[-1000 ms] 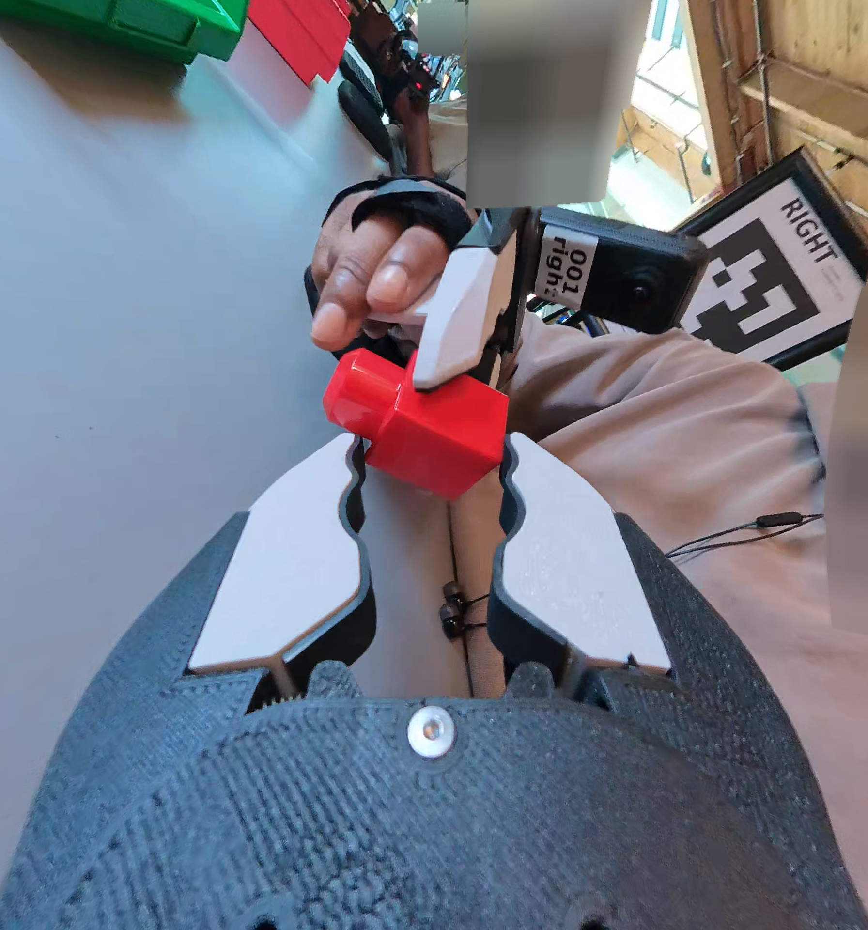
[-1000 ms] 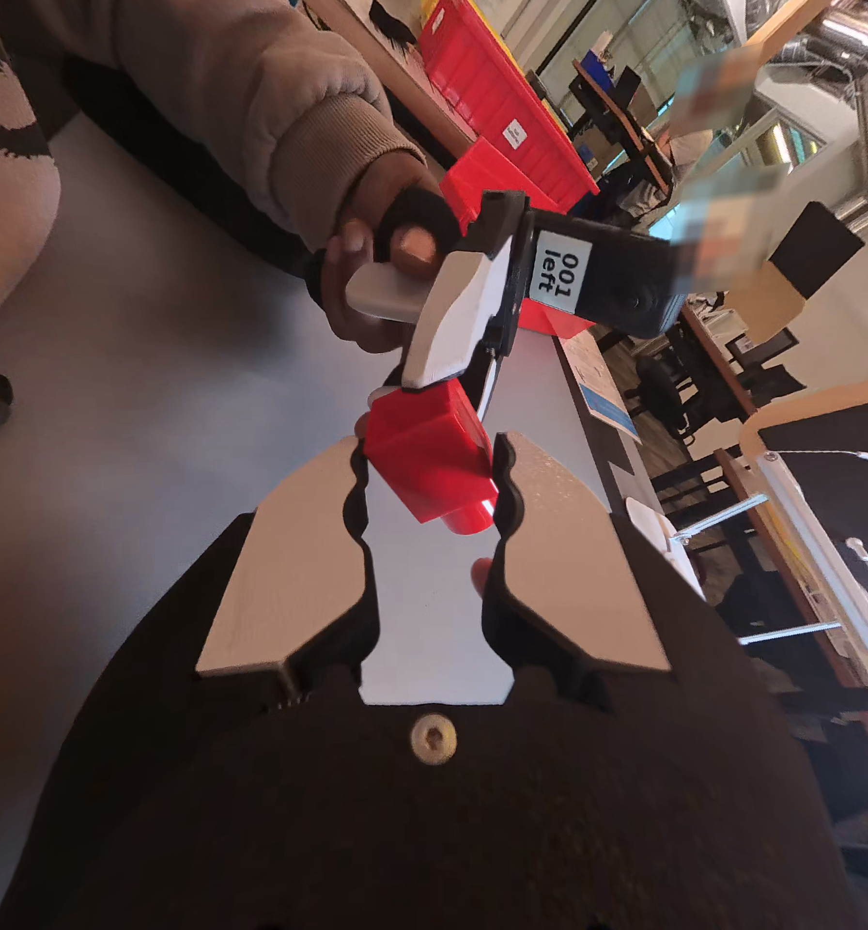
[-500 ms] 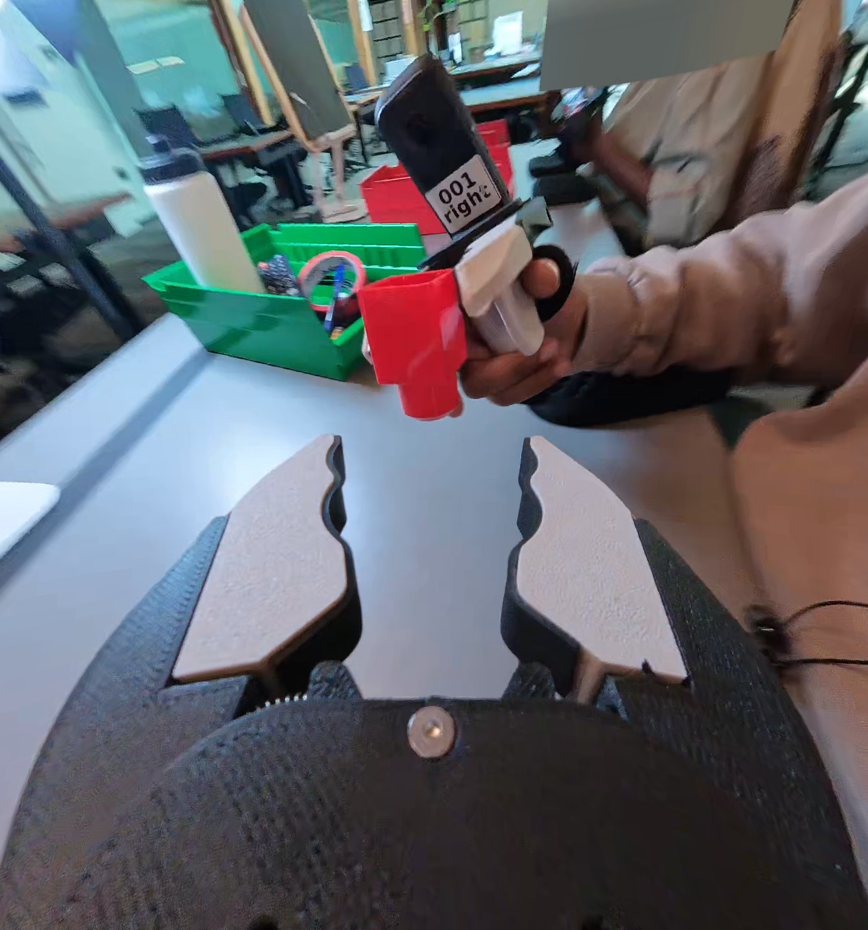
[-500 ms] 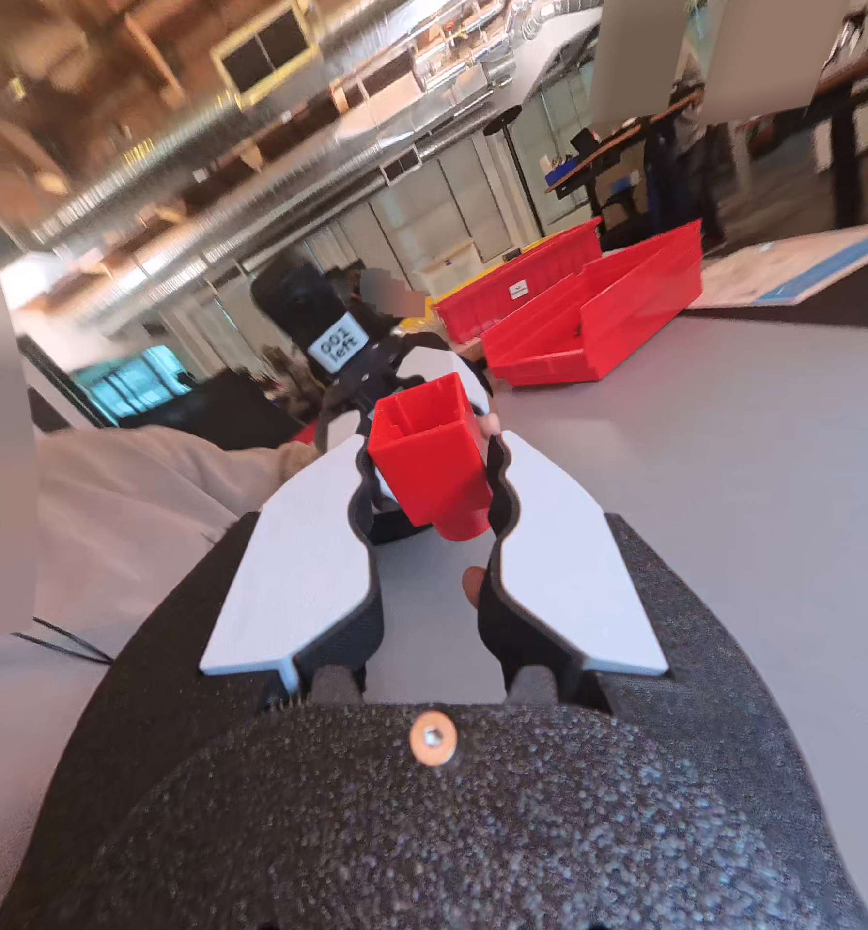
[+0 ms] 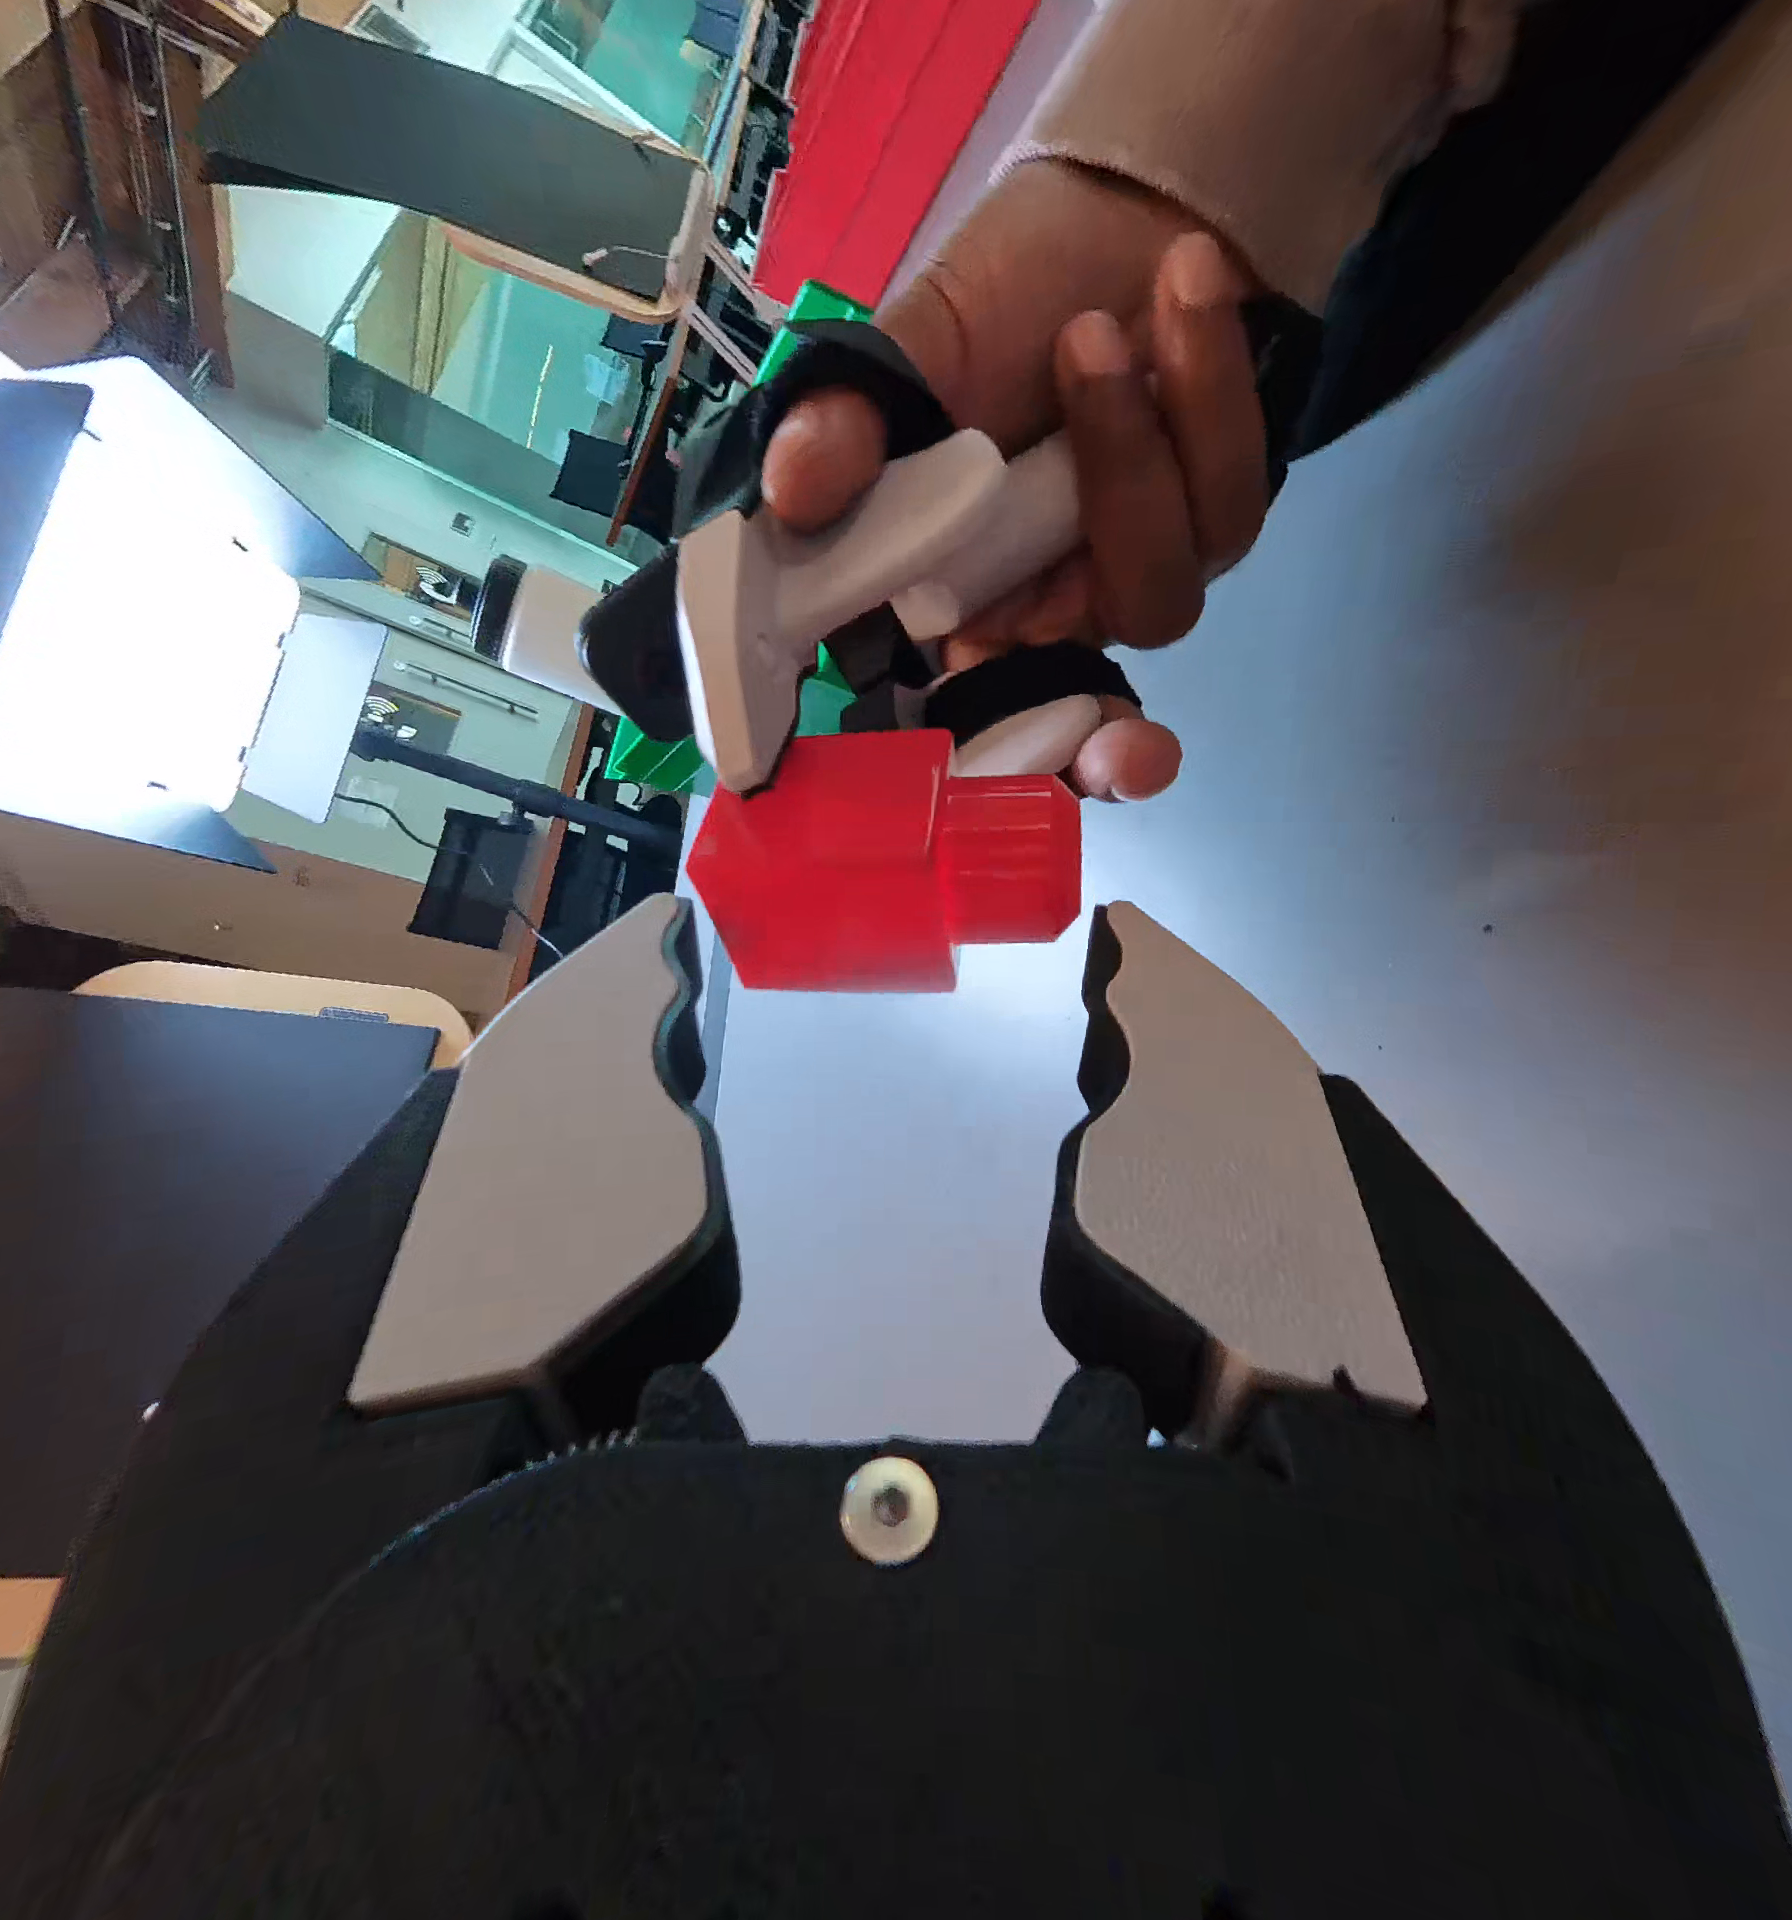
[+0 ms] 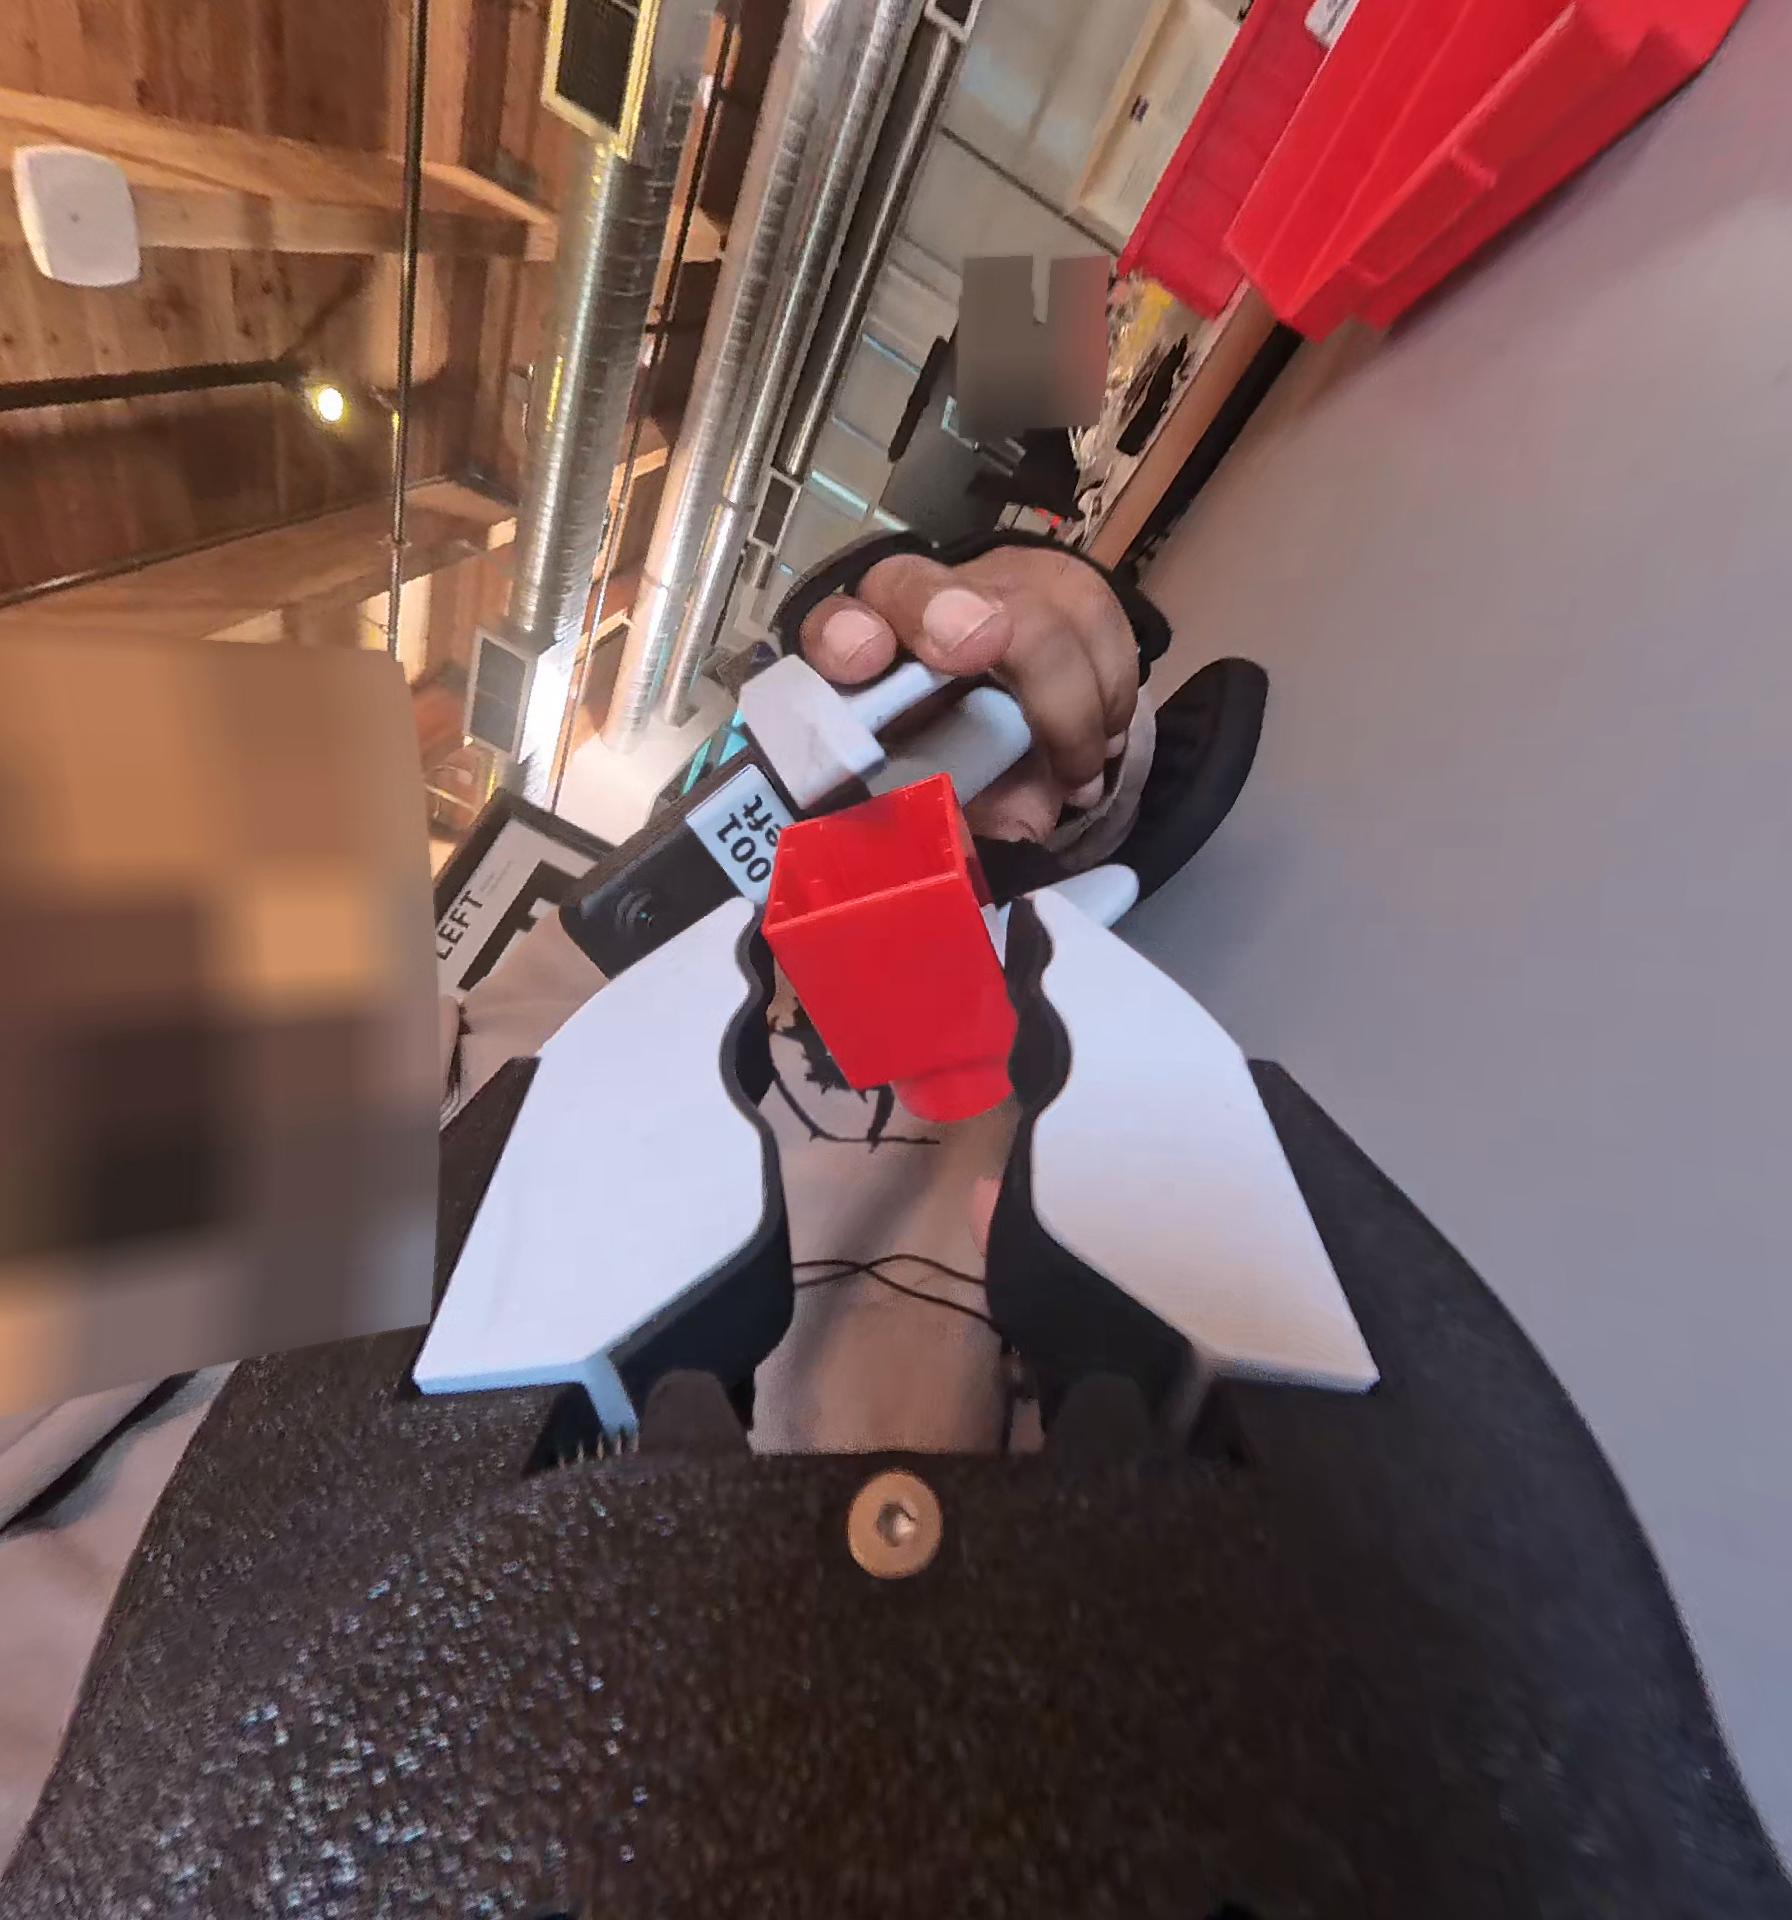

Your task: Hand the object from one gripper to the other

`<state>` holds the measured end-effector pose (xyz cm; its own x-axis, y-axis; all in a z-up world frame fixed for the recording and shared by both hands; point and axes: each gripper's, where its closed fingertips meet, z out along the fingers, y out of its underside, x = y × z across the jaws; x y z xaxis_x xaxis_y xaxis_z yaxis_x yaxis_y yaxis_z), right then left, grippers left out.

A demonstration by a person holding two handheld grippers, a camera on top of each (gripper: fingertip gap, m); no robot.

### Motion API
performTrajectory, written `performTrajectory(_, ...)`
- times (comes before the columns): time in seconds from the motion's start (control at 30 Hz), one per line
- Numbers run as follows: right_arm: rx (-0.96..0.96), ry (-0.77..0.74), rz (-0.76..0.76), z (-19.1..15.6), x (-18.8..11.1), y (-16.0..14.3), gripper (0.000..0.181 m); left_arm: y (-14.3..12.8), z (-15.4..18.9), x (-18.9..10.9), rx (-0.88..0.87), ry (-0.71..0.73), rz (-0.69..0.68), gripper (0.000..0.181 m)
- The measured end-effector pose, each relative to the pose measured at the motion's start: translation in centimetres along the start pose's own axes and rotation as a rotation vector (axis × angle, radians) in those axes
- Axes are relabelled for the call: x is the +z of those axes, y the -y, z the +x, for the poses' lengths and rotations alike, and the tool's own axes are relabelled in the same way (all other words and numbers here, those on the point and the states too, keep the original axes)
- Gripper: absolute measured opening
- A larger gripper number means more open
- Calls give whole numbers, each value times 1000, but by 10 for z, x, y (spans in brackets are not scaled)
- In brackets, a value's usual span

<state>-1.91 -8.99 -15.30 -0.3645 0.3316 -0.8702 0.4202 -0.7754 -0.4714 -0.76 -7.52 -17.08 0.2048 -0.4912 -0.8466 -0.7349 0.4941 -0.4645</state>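
Note:
A red plastic block [image 5: 850,862] with a square hollow body and a round stub is held in the air over the grey table [image 5: 1546,831]. My right gripper [image 6: 894,930] is shut on the block [image 6: 881,966], gripping its sides. In the left wrist view one of its white fingers [image 5: 746,644] presses the block's top. My left gripper [image 5: 892,920] is open and empty, its fingertips just short of the block and either side of it. In the right wrist view one of its fingers [image 6: 819,727] shows just behind the block.
Red bins [image 6: 1443,156] stand on the far part of the table [image 6: 1494,831]. A green bin [image 5: 653,758] shows behind the right gripper. The person's hand [image 5: 1131,468] and beige sleeve [image 5: 1235,125] hold the right gripper.
A second ago both grippers flanked the block. The left then opened and drew back. Now both have rolled over and the open left fingertips are close to the block again.

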Motion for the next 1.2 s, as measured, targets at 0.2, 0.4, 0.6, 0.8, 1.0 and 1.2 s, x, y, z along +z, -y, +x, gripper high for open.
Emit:
performTrajectory(0.2, -43, -8, 4, -1, 2, 1, 48, 4, 4, -1, -49, -33, 18, 68)
performTrajectory(0.4, -494, -203, 99, -11, -20, 30, 62, 2, -16, -6, -439, -100, 100, 68)
performTrajectory(0.6, -1357, -614, -13, -18, -29, 32, 67, 2, -24, -10, -1254, -476, 251, 68)
performTrajectory(0.8, -1697, -760, -200, -4, -14, 13, 64, 15, -12, -11, -1770, -855, 348, 68)
performTrajectory(1.0, -1723, -773, -259, 7, -9, 5, 41, 27, 6, -7, -1832, -964, 318, 68)
performTrajectory(1.2, -1518, -702, -114, -6, -11, 16, 36, 25, -5, -8, -1665, -818, 373, 60)
